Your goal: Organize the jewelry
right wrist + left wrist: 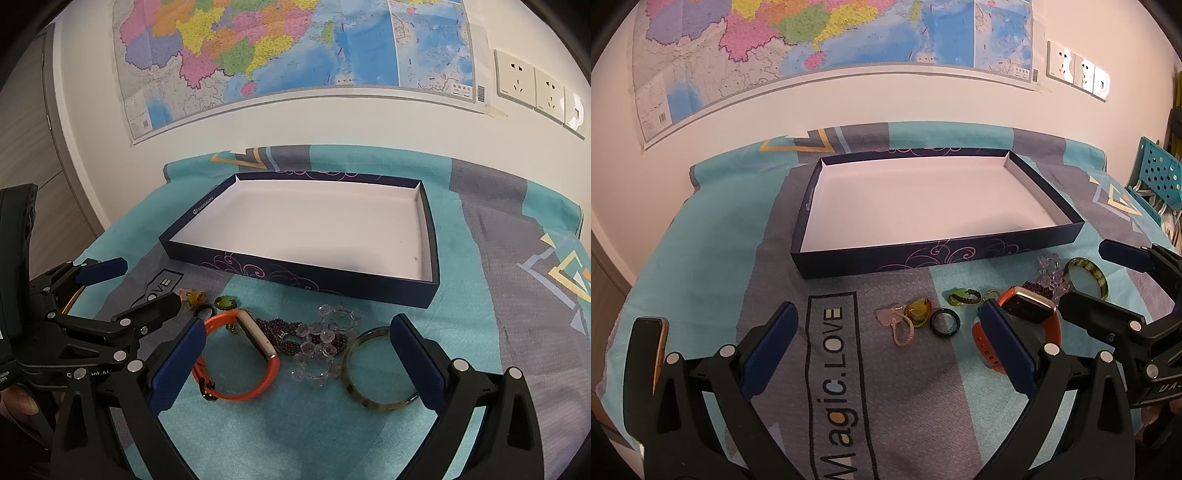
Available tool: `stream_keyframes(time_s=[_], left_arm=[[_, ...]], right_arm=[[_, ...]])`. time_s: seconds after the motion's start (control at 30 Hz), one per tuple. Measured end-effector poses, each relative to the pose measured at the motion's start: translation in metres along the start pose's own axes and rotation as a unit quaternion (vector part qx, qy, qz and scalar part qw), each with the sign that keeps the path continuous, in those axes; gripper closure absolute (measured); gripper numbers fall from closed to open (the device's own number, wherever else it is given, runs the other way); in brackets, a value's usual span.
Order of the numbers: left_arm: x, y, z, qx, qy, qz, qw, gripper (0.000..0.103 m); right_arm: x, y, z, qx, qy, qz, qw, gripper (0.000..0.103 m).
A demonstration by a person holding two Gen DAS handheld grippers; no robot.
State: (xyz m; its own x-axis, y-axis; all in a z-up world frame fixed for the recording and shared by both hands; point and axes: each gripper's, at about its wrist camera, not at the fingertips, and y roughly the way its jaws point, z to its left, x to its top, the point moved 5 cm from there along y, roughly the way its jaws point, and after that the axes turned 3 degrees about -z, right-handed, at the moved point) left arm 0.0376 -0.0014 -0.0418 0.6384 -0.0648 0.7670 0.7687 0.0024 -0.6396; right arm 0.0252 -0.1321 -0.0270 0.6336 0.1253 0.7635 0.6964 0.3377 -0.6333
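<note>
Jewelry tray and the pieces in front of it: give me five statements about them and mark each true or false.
1. The dark blue tray already holds several bracelets. False: its white floor is bare; all the jewelry lies on the cloth in front of it.
2. The orange-strapped watch lies on the cloth, not in the tray. True.
3. The right gripper is shut on the mottled green bangle. False: its jaws are spread wide and grip nothing; the bangle lies on the cloth.
4. The left gripper is open. True.
5. The clear crystal bead bracelet lies between the watch and the bangle. True.
</note>
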Motion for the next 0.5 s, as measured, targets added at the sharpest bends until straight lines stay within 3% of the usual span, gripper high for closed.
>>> stream_keyframes(time_s=[0.5], left_arm=[[-0.0005, 0.0006, -0.0026, -0.001, 0.002, 0.003, 1.0000, 0.006]], right_arm=[[-0.0007, 0.0009, -0.0008, 0.000, 0.002, 0.000, 1.000, 0.007]])
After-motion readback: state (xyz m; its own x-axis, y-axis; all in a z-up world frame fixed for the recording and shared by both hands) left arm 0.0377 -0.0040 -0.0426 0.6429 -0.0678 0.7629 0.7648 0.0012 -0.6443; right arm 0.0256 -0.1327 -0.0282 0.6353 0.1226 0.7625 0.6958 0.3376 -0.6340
